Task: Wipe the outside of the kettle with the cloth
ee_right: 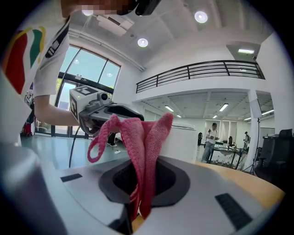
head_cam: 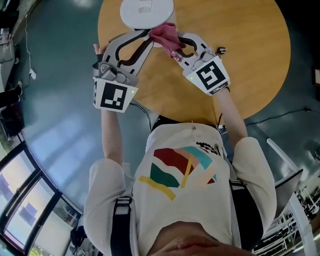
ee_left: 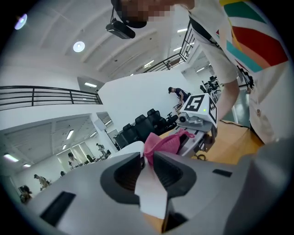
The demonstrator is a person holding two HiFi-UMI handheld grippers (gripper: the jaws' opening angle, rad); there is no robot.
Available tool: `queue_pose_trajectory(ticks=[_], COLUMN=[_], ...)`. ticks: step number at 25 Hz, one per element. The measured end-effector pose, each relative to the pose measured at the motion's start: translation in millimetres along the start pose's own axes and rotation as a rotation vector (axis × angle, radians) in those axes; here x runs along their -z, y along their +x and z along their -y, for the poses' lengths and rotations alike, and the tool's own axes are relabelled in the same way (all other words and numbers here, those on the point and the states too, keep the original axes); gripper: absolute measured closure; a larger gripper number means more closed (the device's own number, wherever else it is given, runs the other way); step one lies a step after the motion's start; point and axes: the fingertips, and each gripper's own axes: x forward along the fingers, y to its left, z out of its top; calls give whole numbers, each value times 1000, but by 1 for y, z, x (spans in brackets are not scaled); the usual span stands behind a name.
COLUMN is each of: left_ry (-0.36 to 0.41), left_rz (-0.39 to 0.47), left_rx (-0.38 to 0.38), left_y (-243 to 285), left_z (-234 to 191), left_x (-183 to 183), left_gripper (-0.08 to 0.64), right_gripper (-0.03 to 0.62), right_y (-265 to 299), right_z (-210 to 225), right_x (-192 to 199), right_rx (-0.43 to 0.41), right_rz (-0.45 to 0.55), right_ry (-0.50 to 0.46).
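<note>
A: Any text we can read?

B: The cube [head_cam: 114, 96] on each gripper shows only black-and-white squares. Print on the shirt [head_cam: 207, 146] is too small to read.

A: Kettle?

B: White kettle [head_cam: 146, 12], top centre of the head view, on the round wooden table [head_cam: 240, 55]. The frame edge cuts it off. Left gripper [head_cam: 146, 35] is clamped on a white piece of it. Can't tell which part.

A: Cloth?

B: Pink cloth [head_cam: 167, 36], pinched tight in the right gripper [head_cam: 173, 48] at the kettle's lower edge. Contact with the kettle is unclear. It's bunched over the fingertips, hiding them from above.
</note>
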Motion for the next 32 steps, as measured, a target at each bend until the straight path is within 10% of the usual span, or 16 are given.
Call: queue_pose_trajectory(ticks=[16, 32], left_ry=[68, 8], left_rz=[-104, -16], left_rx=[-24, 30], left_y=[-6, -1], left_z=[-72, -71], left_x=[47, 64], left_gripper=[430, 434], right_gripper=[554, 554], right_y=[37, 107], right_z=[77, 170], right_x=[-8, 17], right_rx=[48, 8], right_rz=[24, -3], right_ry=[28, -98])
